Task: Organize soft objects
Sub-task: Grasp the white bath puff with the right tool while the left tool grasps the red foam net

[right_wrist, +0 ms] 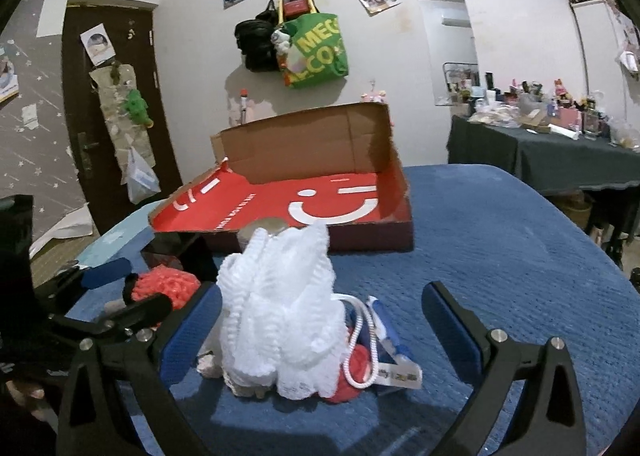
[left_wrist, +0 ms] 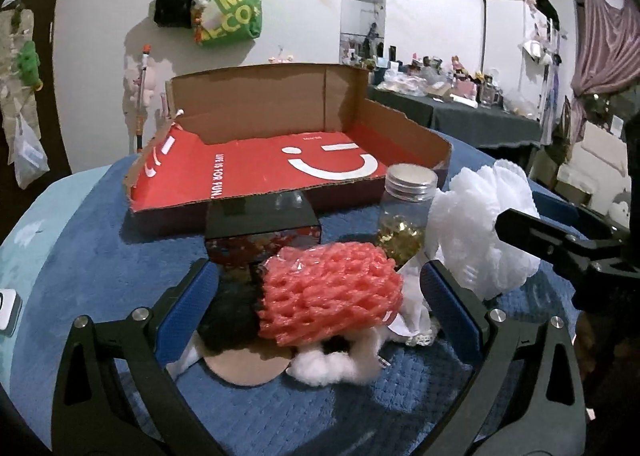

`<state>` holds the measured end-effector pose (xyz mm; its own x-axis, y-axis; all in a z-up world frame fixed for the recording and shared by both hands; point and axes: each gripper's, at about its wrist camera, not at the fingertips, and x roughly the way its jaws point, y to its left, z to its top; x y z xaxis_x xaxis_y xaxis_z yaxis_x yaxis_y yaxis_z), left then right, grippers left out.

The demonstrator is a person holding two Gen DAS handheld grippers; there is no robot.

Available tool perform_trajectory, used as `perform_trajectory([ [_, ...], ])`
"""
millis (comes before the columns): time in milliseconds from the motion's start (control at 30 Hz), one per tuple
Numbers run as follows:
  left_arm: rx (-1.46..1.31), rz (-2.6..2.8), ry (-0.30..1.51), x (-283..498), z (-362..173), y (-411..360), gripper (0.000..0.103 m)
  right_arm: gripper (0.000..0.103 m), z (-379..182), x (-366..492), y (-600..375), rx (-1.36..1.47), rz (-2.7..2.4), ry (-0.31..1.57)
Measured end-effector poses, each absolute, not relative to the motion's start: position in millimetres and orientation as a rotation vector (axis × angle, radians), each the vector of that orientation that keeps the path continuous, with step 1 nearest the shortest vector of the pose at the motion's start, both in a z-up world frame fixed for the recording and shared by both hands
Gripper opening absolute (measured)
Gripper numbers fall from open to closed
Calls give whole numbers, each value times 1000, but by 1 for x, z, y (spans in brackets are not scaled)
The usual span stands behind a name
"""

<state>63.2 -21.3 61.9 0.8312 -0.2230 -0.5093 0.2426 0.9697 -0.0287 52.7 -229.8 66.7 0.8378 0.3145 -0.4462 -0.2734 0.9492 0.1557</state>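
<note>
Both grippers wide open, nothing held yet — left gripper (left_wrist: 320, 296) straddles pink foam net (left_wrist: 330, 294), right gripper (right_wrist: 322, 330) straddles white mesh pouf (right_wrist: 280, 308). Red box (right_wrist: 400, 234) behind pile looks empty. Pre-grasp step, I reckon — next: close gently, lift, carry to box.

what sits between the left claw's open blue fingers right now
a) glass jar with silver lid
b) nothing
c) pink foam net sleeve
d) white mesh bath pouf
c: in the left wrist view the pink foam net sleeve lies between the left claw's open fingers, while the white mesh bath pouf and the glass jar with silver lid sit farther off.
</note>
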Motion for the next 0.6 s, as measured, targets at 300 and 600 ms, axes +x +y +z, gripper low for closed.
perform_trajectory([
  [300,44,-304,608,73,48,-29,56,43,56,60,-217,102,462,547],
  [600,34,-317,566,58,61,-24,43,31,74,34,-211,63,439,445],
])
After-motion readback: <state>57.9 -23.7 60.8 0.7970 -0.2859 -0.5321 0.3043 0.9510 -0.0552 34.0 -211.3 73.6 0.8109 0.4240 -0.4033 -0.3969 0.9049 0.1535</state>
